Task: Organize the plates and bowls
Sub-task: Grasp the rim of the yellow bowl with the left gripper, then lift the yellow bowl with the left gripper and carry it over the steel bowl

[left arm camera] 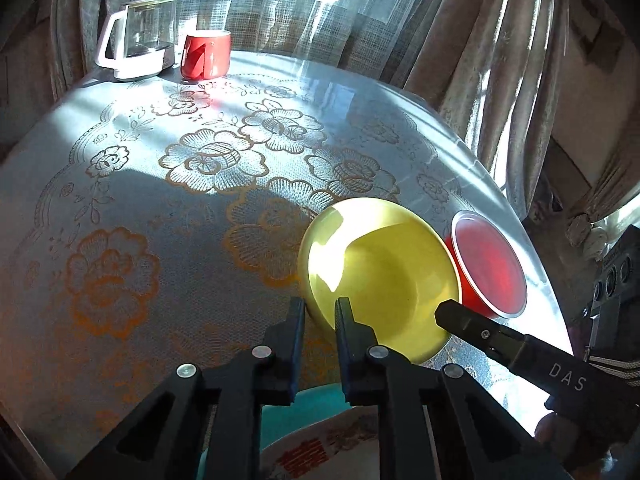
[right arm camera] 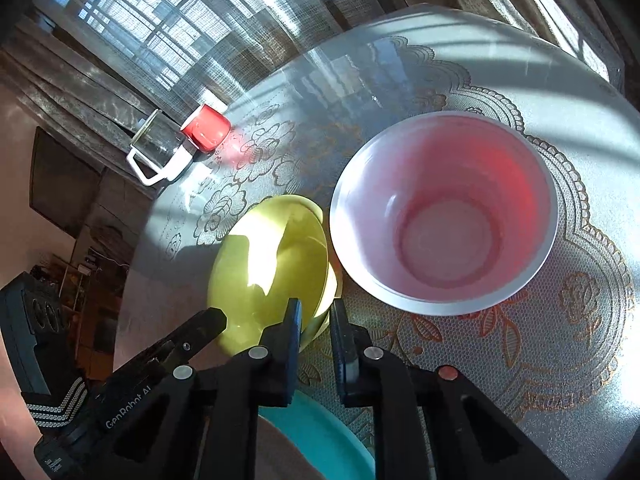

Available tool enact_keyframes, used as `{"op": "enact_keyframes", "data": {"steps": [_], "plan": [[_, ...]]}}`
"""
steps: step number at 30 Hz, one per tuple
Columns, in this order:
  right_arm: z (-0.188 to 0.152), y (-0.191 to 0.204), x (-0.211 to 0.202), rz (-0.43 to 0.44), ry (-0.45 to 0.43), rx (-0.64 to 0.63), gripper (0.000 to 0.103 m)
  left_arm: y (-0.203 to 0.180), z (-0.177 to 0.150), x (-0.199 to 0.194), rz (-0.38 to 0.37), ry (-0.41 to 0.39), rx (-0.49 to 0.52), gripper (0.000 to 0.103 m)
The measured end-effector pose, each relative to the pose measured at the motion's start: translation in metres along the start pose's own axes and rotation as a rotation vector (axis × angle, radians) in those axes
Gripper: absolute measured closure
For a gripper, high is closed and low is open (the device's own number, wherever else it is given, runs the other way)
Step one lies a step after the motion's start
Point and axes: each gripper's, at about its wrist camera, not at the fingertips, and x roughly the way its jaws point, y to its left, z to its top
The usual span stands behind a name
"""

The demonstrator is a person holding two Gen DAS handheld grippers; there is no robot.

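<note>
Below the gripper fingers, a teal plate [left arm camera: 288, 420] and a white red-patterned plate [left arm camera: 320, 452] run off the bottom edge, partly hidden.

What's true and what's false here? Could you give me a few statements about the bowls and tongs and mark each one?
1. The left tongs and right tongs both pinch the yellow bowl at its rim. True.
2. The red bowl sits inside the yellow bowl. False: it stands beside it on the table.
3. The red mug stands next to the glass kettle. True.
4. The yellow bowl holds soup. False: it is empty.
</note>
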Motion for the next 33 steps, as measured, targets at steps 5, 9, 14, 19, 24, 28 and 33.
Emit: {"op": "enact_keyframes", "data": {"steps": [5, 9, 14, 19, 24, 28, 33], "plan": [[-0.001, 0.016, -0.005, 0.013, -0.013, -0.047, 0.089, 0.001, -0.001, -0.025, 0.02, -0.055, 0.016, 0.088], [-0.002, 0.028, -0.017, 0.035, -0.031, -0.077, 0.089, 0.001, -0.005, -0.048, 0.015, -0.097, 0.027, 0.088], [-0.009, 0.041, -0.032, 0.055, -0.048, -0.115, 0.089, 0.001, -0.014, -0.074, 0.015, -0.14, 0.033, 0.088], [-0.018, 0.054, -0.041, 0.069, -0.055, -0.148, 0.089, 0.005, -0.025, -0.095, 0.017, -0.166, 0.024, 0.087], [-0.029, 0.067, -0.045, 0.095, -0.052, -0.177, 0.089, 0.013, -0.038, -0.118, 0.031, -0.202, 0.018, 0.087], [-0.041, 0.077, -0.044, 0.117, -0.038, -0.201, 0.089, 0.025, -0.05, -0.133, 0.039, -0.219, -0.001, 0.087], [-0.057, 0.094, -0.04, 0.141, -0.009, -0.235, 0.089, 0.044, -0.068, -0.149, 0.034, -0.229, -0.048, 0.087]]}}
